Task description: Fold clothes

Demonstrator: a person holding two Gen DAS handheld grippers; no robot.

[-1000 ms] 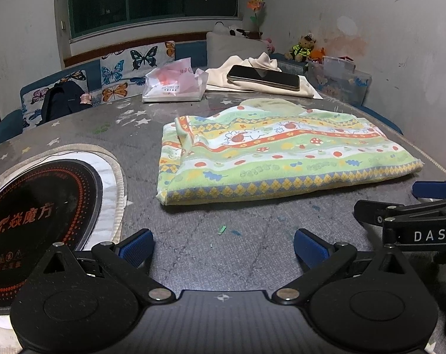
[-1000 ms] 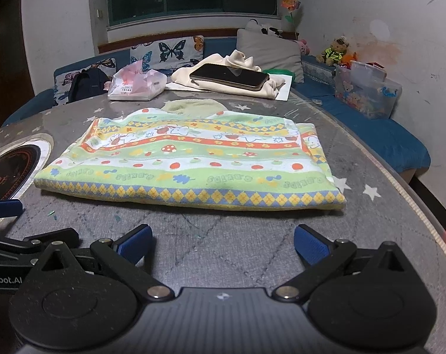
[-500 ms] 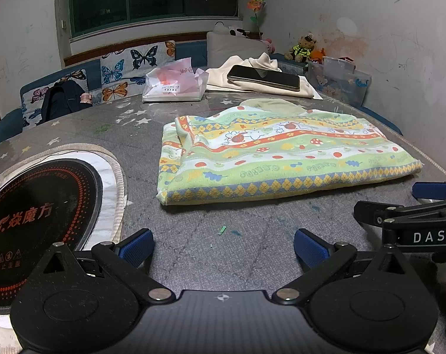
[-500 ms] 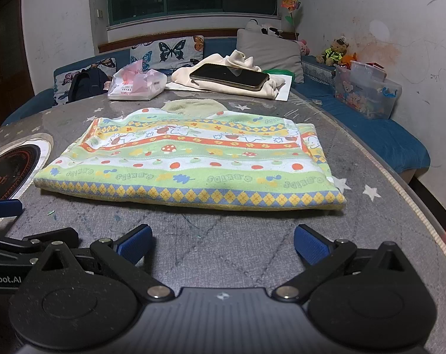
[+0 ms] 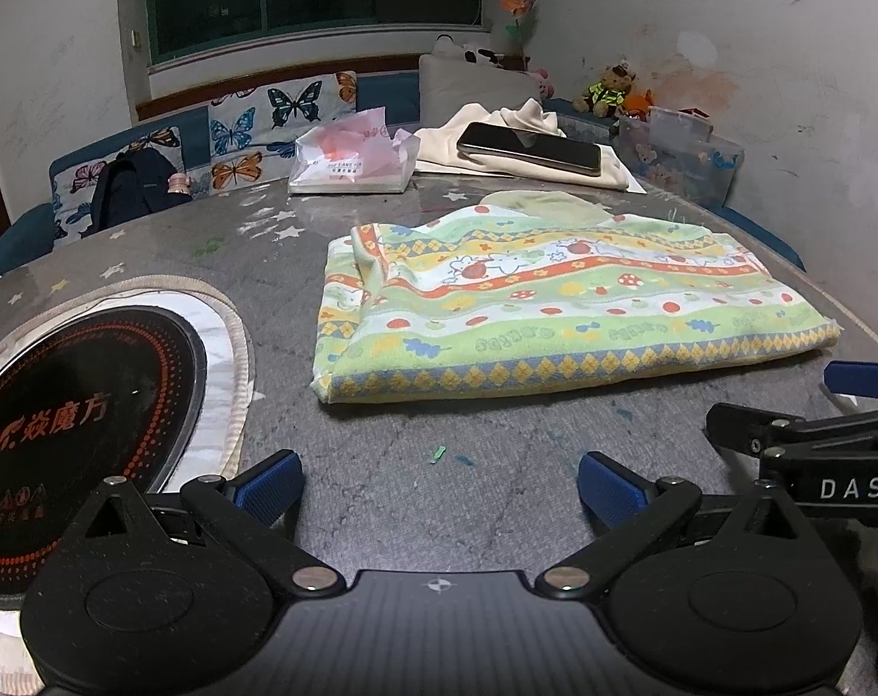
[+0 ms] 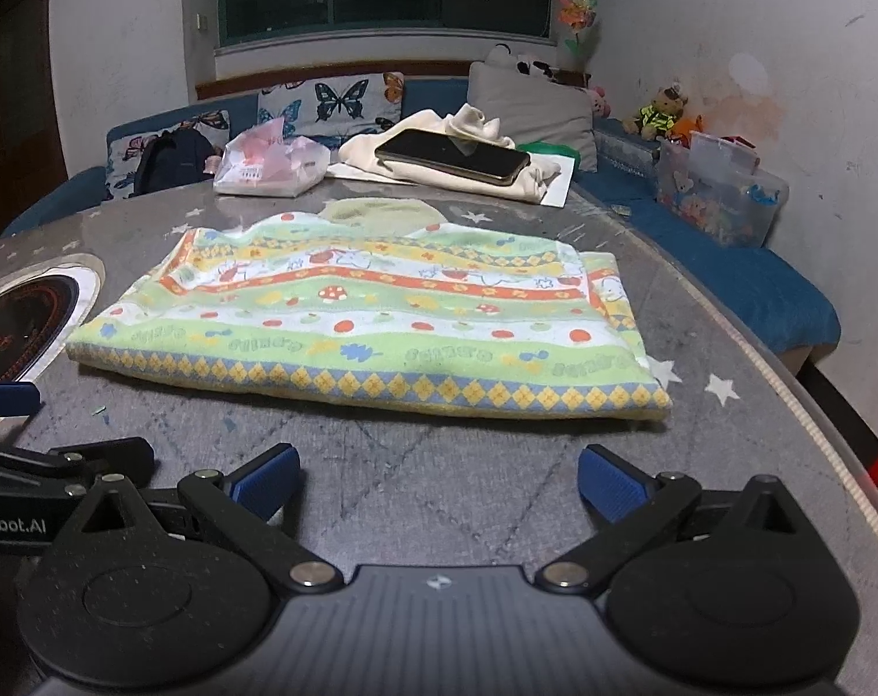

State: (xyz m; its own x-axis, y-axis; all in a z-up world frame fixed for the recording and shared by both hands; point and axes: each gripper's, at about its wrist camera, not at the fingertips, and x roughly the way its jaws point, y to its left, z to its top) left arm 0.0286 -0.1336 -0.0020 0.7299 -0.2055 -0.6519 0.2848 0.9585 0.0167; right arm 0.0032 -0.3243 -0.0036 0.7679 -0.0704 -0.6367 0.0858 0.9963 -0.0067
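The patterned cloth [image 5: 555, 313] is laid flat on the grey desk [image 5: 380, 481], already folded into a long rectangle of several layers, so at most a further fold is judged to be left. The left hand-held gripper [image 5: 439, 481] and the right hand-held gripper [image 6: 439, 478] are held just short of its near edge, jaws spread wide, nothing grasped.

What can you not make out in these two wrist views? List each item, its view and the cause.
- Induction plate: right view, cut by the left edge.
- Underside of the folded cloth: both views, hidden by its own top layer.
- Tissue pack label: left view, too small.
- Cream garment: right view, partly under the phone.
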